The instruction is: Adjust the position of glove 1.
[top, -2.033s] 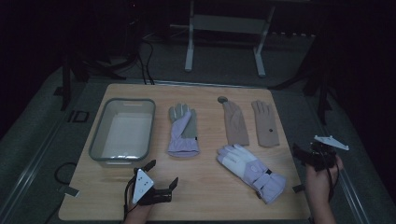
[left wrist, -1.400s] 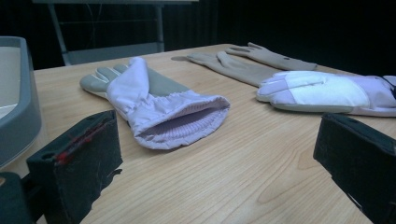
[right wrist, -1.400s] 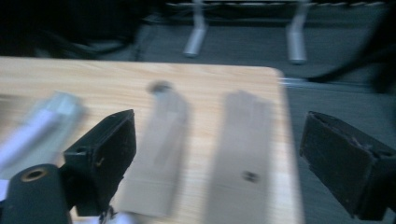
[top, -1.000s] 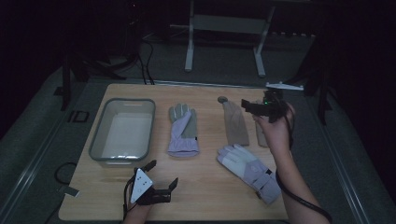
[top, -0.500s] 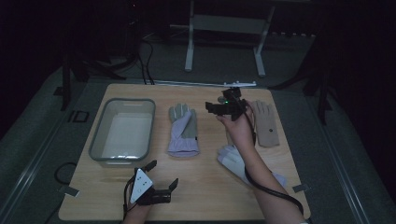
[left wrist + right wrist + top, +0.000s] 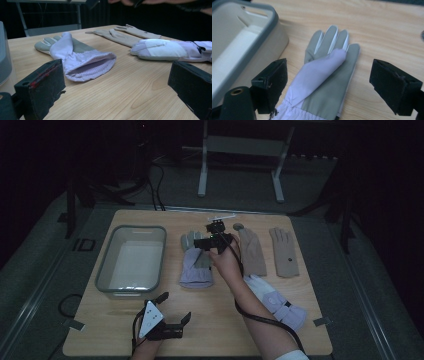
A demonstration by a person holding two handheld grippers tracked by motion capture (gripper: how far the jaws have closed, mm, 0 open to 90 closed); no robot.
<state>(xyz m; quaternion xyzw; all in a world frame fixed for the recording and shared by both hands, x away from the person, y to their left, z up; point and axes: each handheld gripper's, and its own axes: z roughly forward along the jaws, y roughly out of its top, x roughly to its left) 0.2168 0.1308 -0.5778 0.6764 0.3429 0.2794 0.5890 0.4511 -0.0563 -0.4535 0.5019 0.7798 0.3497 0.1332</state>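
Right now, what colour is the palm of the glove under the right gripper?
Grey-green palm on the glove, with a pale lilac thumb and cuff; clearest in the right gripper view.

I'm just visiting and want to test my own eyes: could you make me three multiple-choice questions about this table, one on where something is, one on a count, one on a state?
1. Where does the grey tub sit on the wooden table?
A. the table's left part
B. the table's right edge
C. on top of the tan gloves

2. How many gloves lie on the table?
A. two
B. four
C. six

3. How do the jaws of the right gripper stand?
A. shut on a glove
B. shut on nothing
C. open, apart over a glove

Answers:
1 A, the high view shows the tub left of all gloves.
2 B, two tan gloves and two lavender-and-grey gloves.
3 C, the right gripper view shows a wide gap with the lavender-and-grey glove lying between, ungripped.
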